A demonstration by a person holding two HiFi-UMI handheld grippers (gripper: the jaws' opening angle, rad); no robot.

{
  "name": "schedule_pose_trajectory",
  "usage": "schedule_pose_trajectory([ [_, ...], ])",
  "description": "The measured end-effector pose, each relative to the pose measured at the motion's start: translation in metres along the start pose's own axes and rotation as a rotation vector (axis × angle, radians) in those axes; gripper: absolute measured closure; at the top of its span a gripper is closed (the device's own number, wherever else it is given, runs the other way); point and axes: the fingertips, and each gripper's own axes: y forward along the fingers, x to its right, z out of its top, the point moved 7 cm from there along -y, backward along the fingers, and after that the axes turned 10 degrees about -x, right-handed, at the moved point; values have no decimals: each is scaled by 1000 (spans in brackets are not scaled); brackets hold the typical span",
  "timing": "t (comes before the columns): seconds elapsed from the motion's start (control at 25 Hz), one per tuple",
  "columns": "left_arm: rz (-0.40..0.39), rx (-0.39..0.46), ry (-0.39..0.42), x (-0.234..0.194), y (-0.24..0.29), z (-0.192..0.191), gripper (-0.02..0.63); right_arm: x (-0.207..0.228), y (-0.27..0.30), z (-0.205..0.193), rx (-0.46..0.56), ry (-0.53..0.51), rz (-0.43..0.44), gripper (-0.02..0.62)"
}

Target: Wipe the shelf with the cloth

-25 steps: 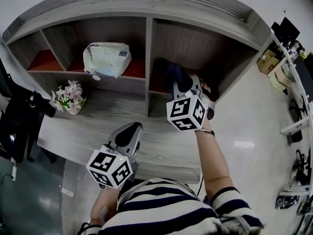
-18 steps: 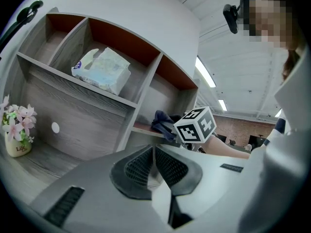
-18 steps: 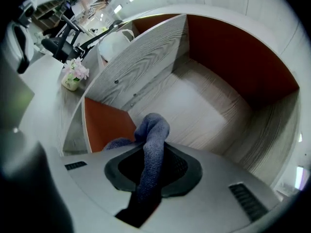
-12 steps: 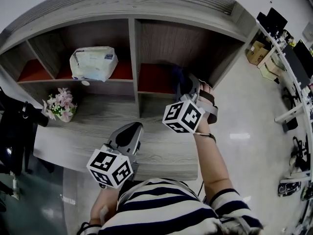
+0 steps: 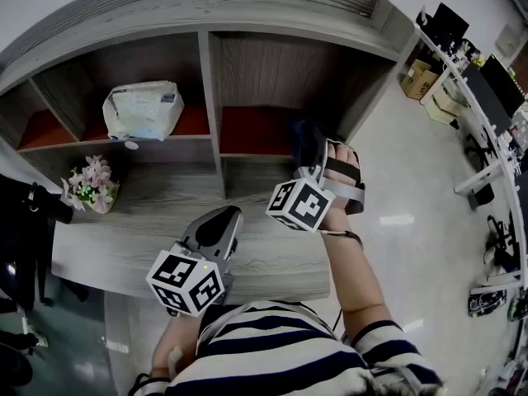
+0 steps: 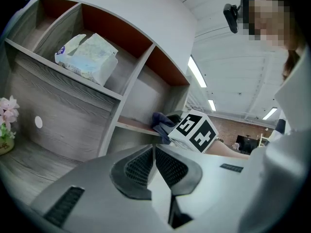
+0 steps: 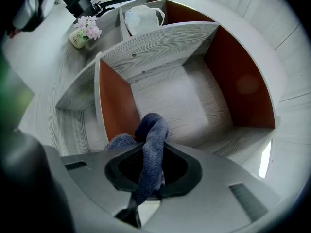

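A grey wooden shelf unit (image 5: 210, 81) has red-floored compartments. My right gripper (image 5: 312, 151) reaches into the right compartment (image 5: 256, 129), shut on a blue cloth (image 7: 150, 149) that hangs between its jaws. The same cloth (image 6: 159, 121) shows at the compartment's edge, beside the right gripper's marker cube (image 6: 195, 131). My left gripper (image 5: 216, 225) hovers over the grey lower ledge (image 5: 132, 246), its jaws shut with nothing between them (image 6: 154, 165).
A white plastic-wrapped pack (image 5: 142, 110) lies in the middle compartment. A small pot of pink flowers (image 5: 89, 185) stands on the ledge at left. Black equipment (image 5: 29, 213) sits at the far left. Desks and boxes line the floor at right (image 5: 462, 73).
My right gripper has slid rightward along the red shelf floor with the cloth, toward the compartment's right wall. The left gripper has stayed in place.
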Motion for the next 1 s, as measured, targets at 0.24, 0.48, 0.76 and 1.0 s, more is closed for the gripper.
schedule_pose_trajectory([
  [0.24,-28,-6,3,4,5,0,577,2,-6,-11,-21,17,5,519],
  [0.48,-43,-9,6,10,8,-1,577,5,-16,-23,9,93,37,518],
  [0.76,-43,-10,11,15,10,-2,577,2,-33,-34,55,181,90,518],
  [1.0,-34,-12,15,18,12,-2,577,0,-45,-47,97,296,152,518],
])
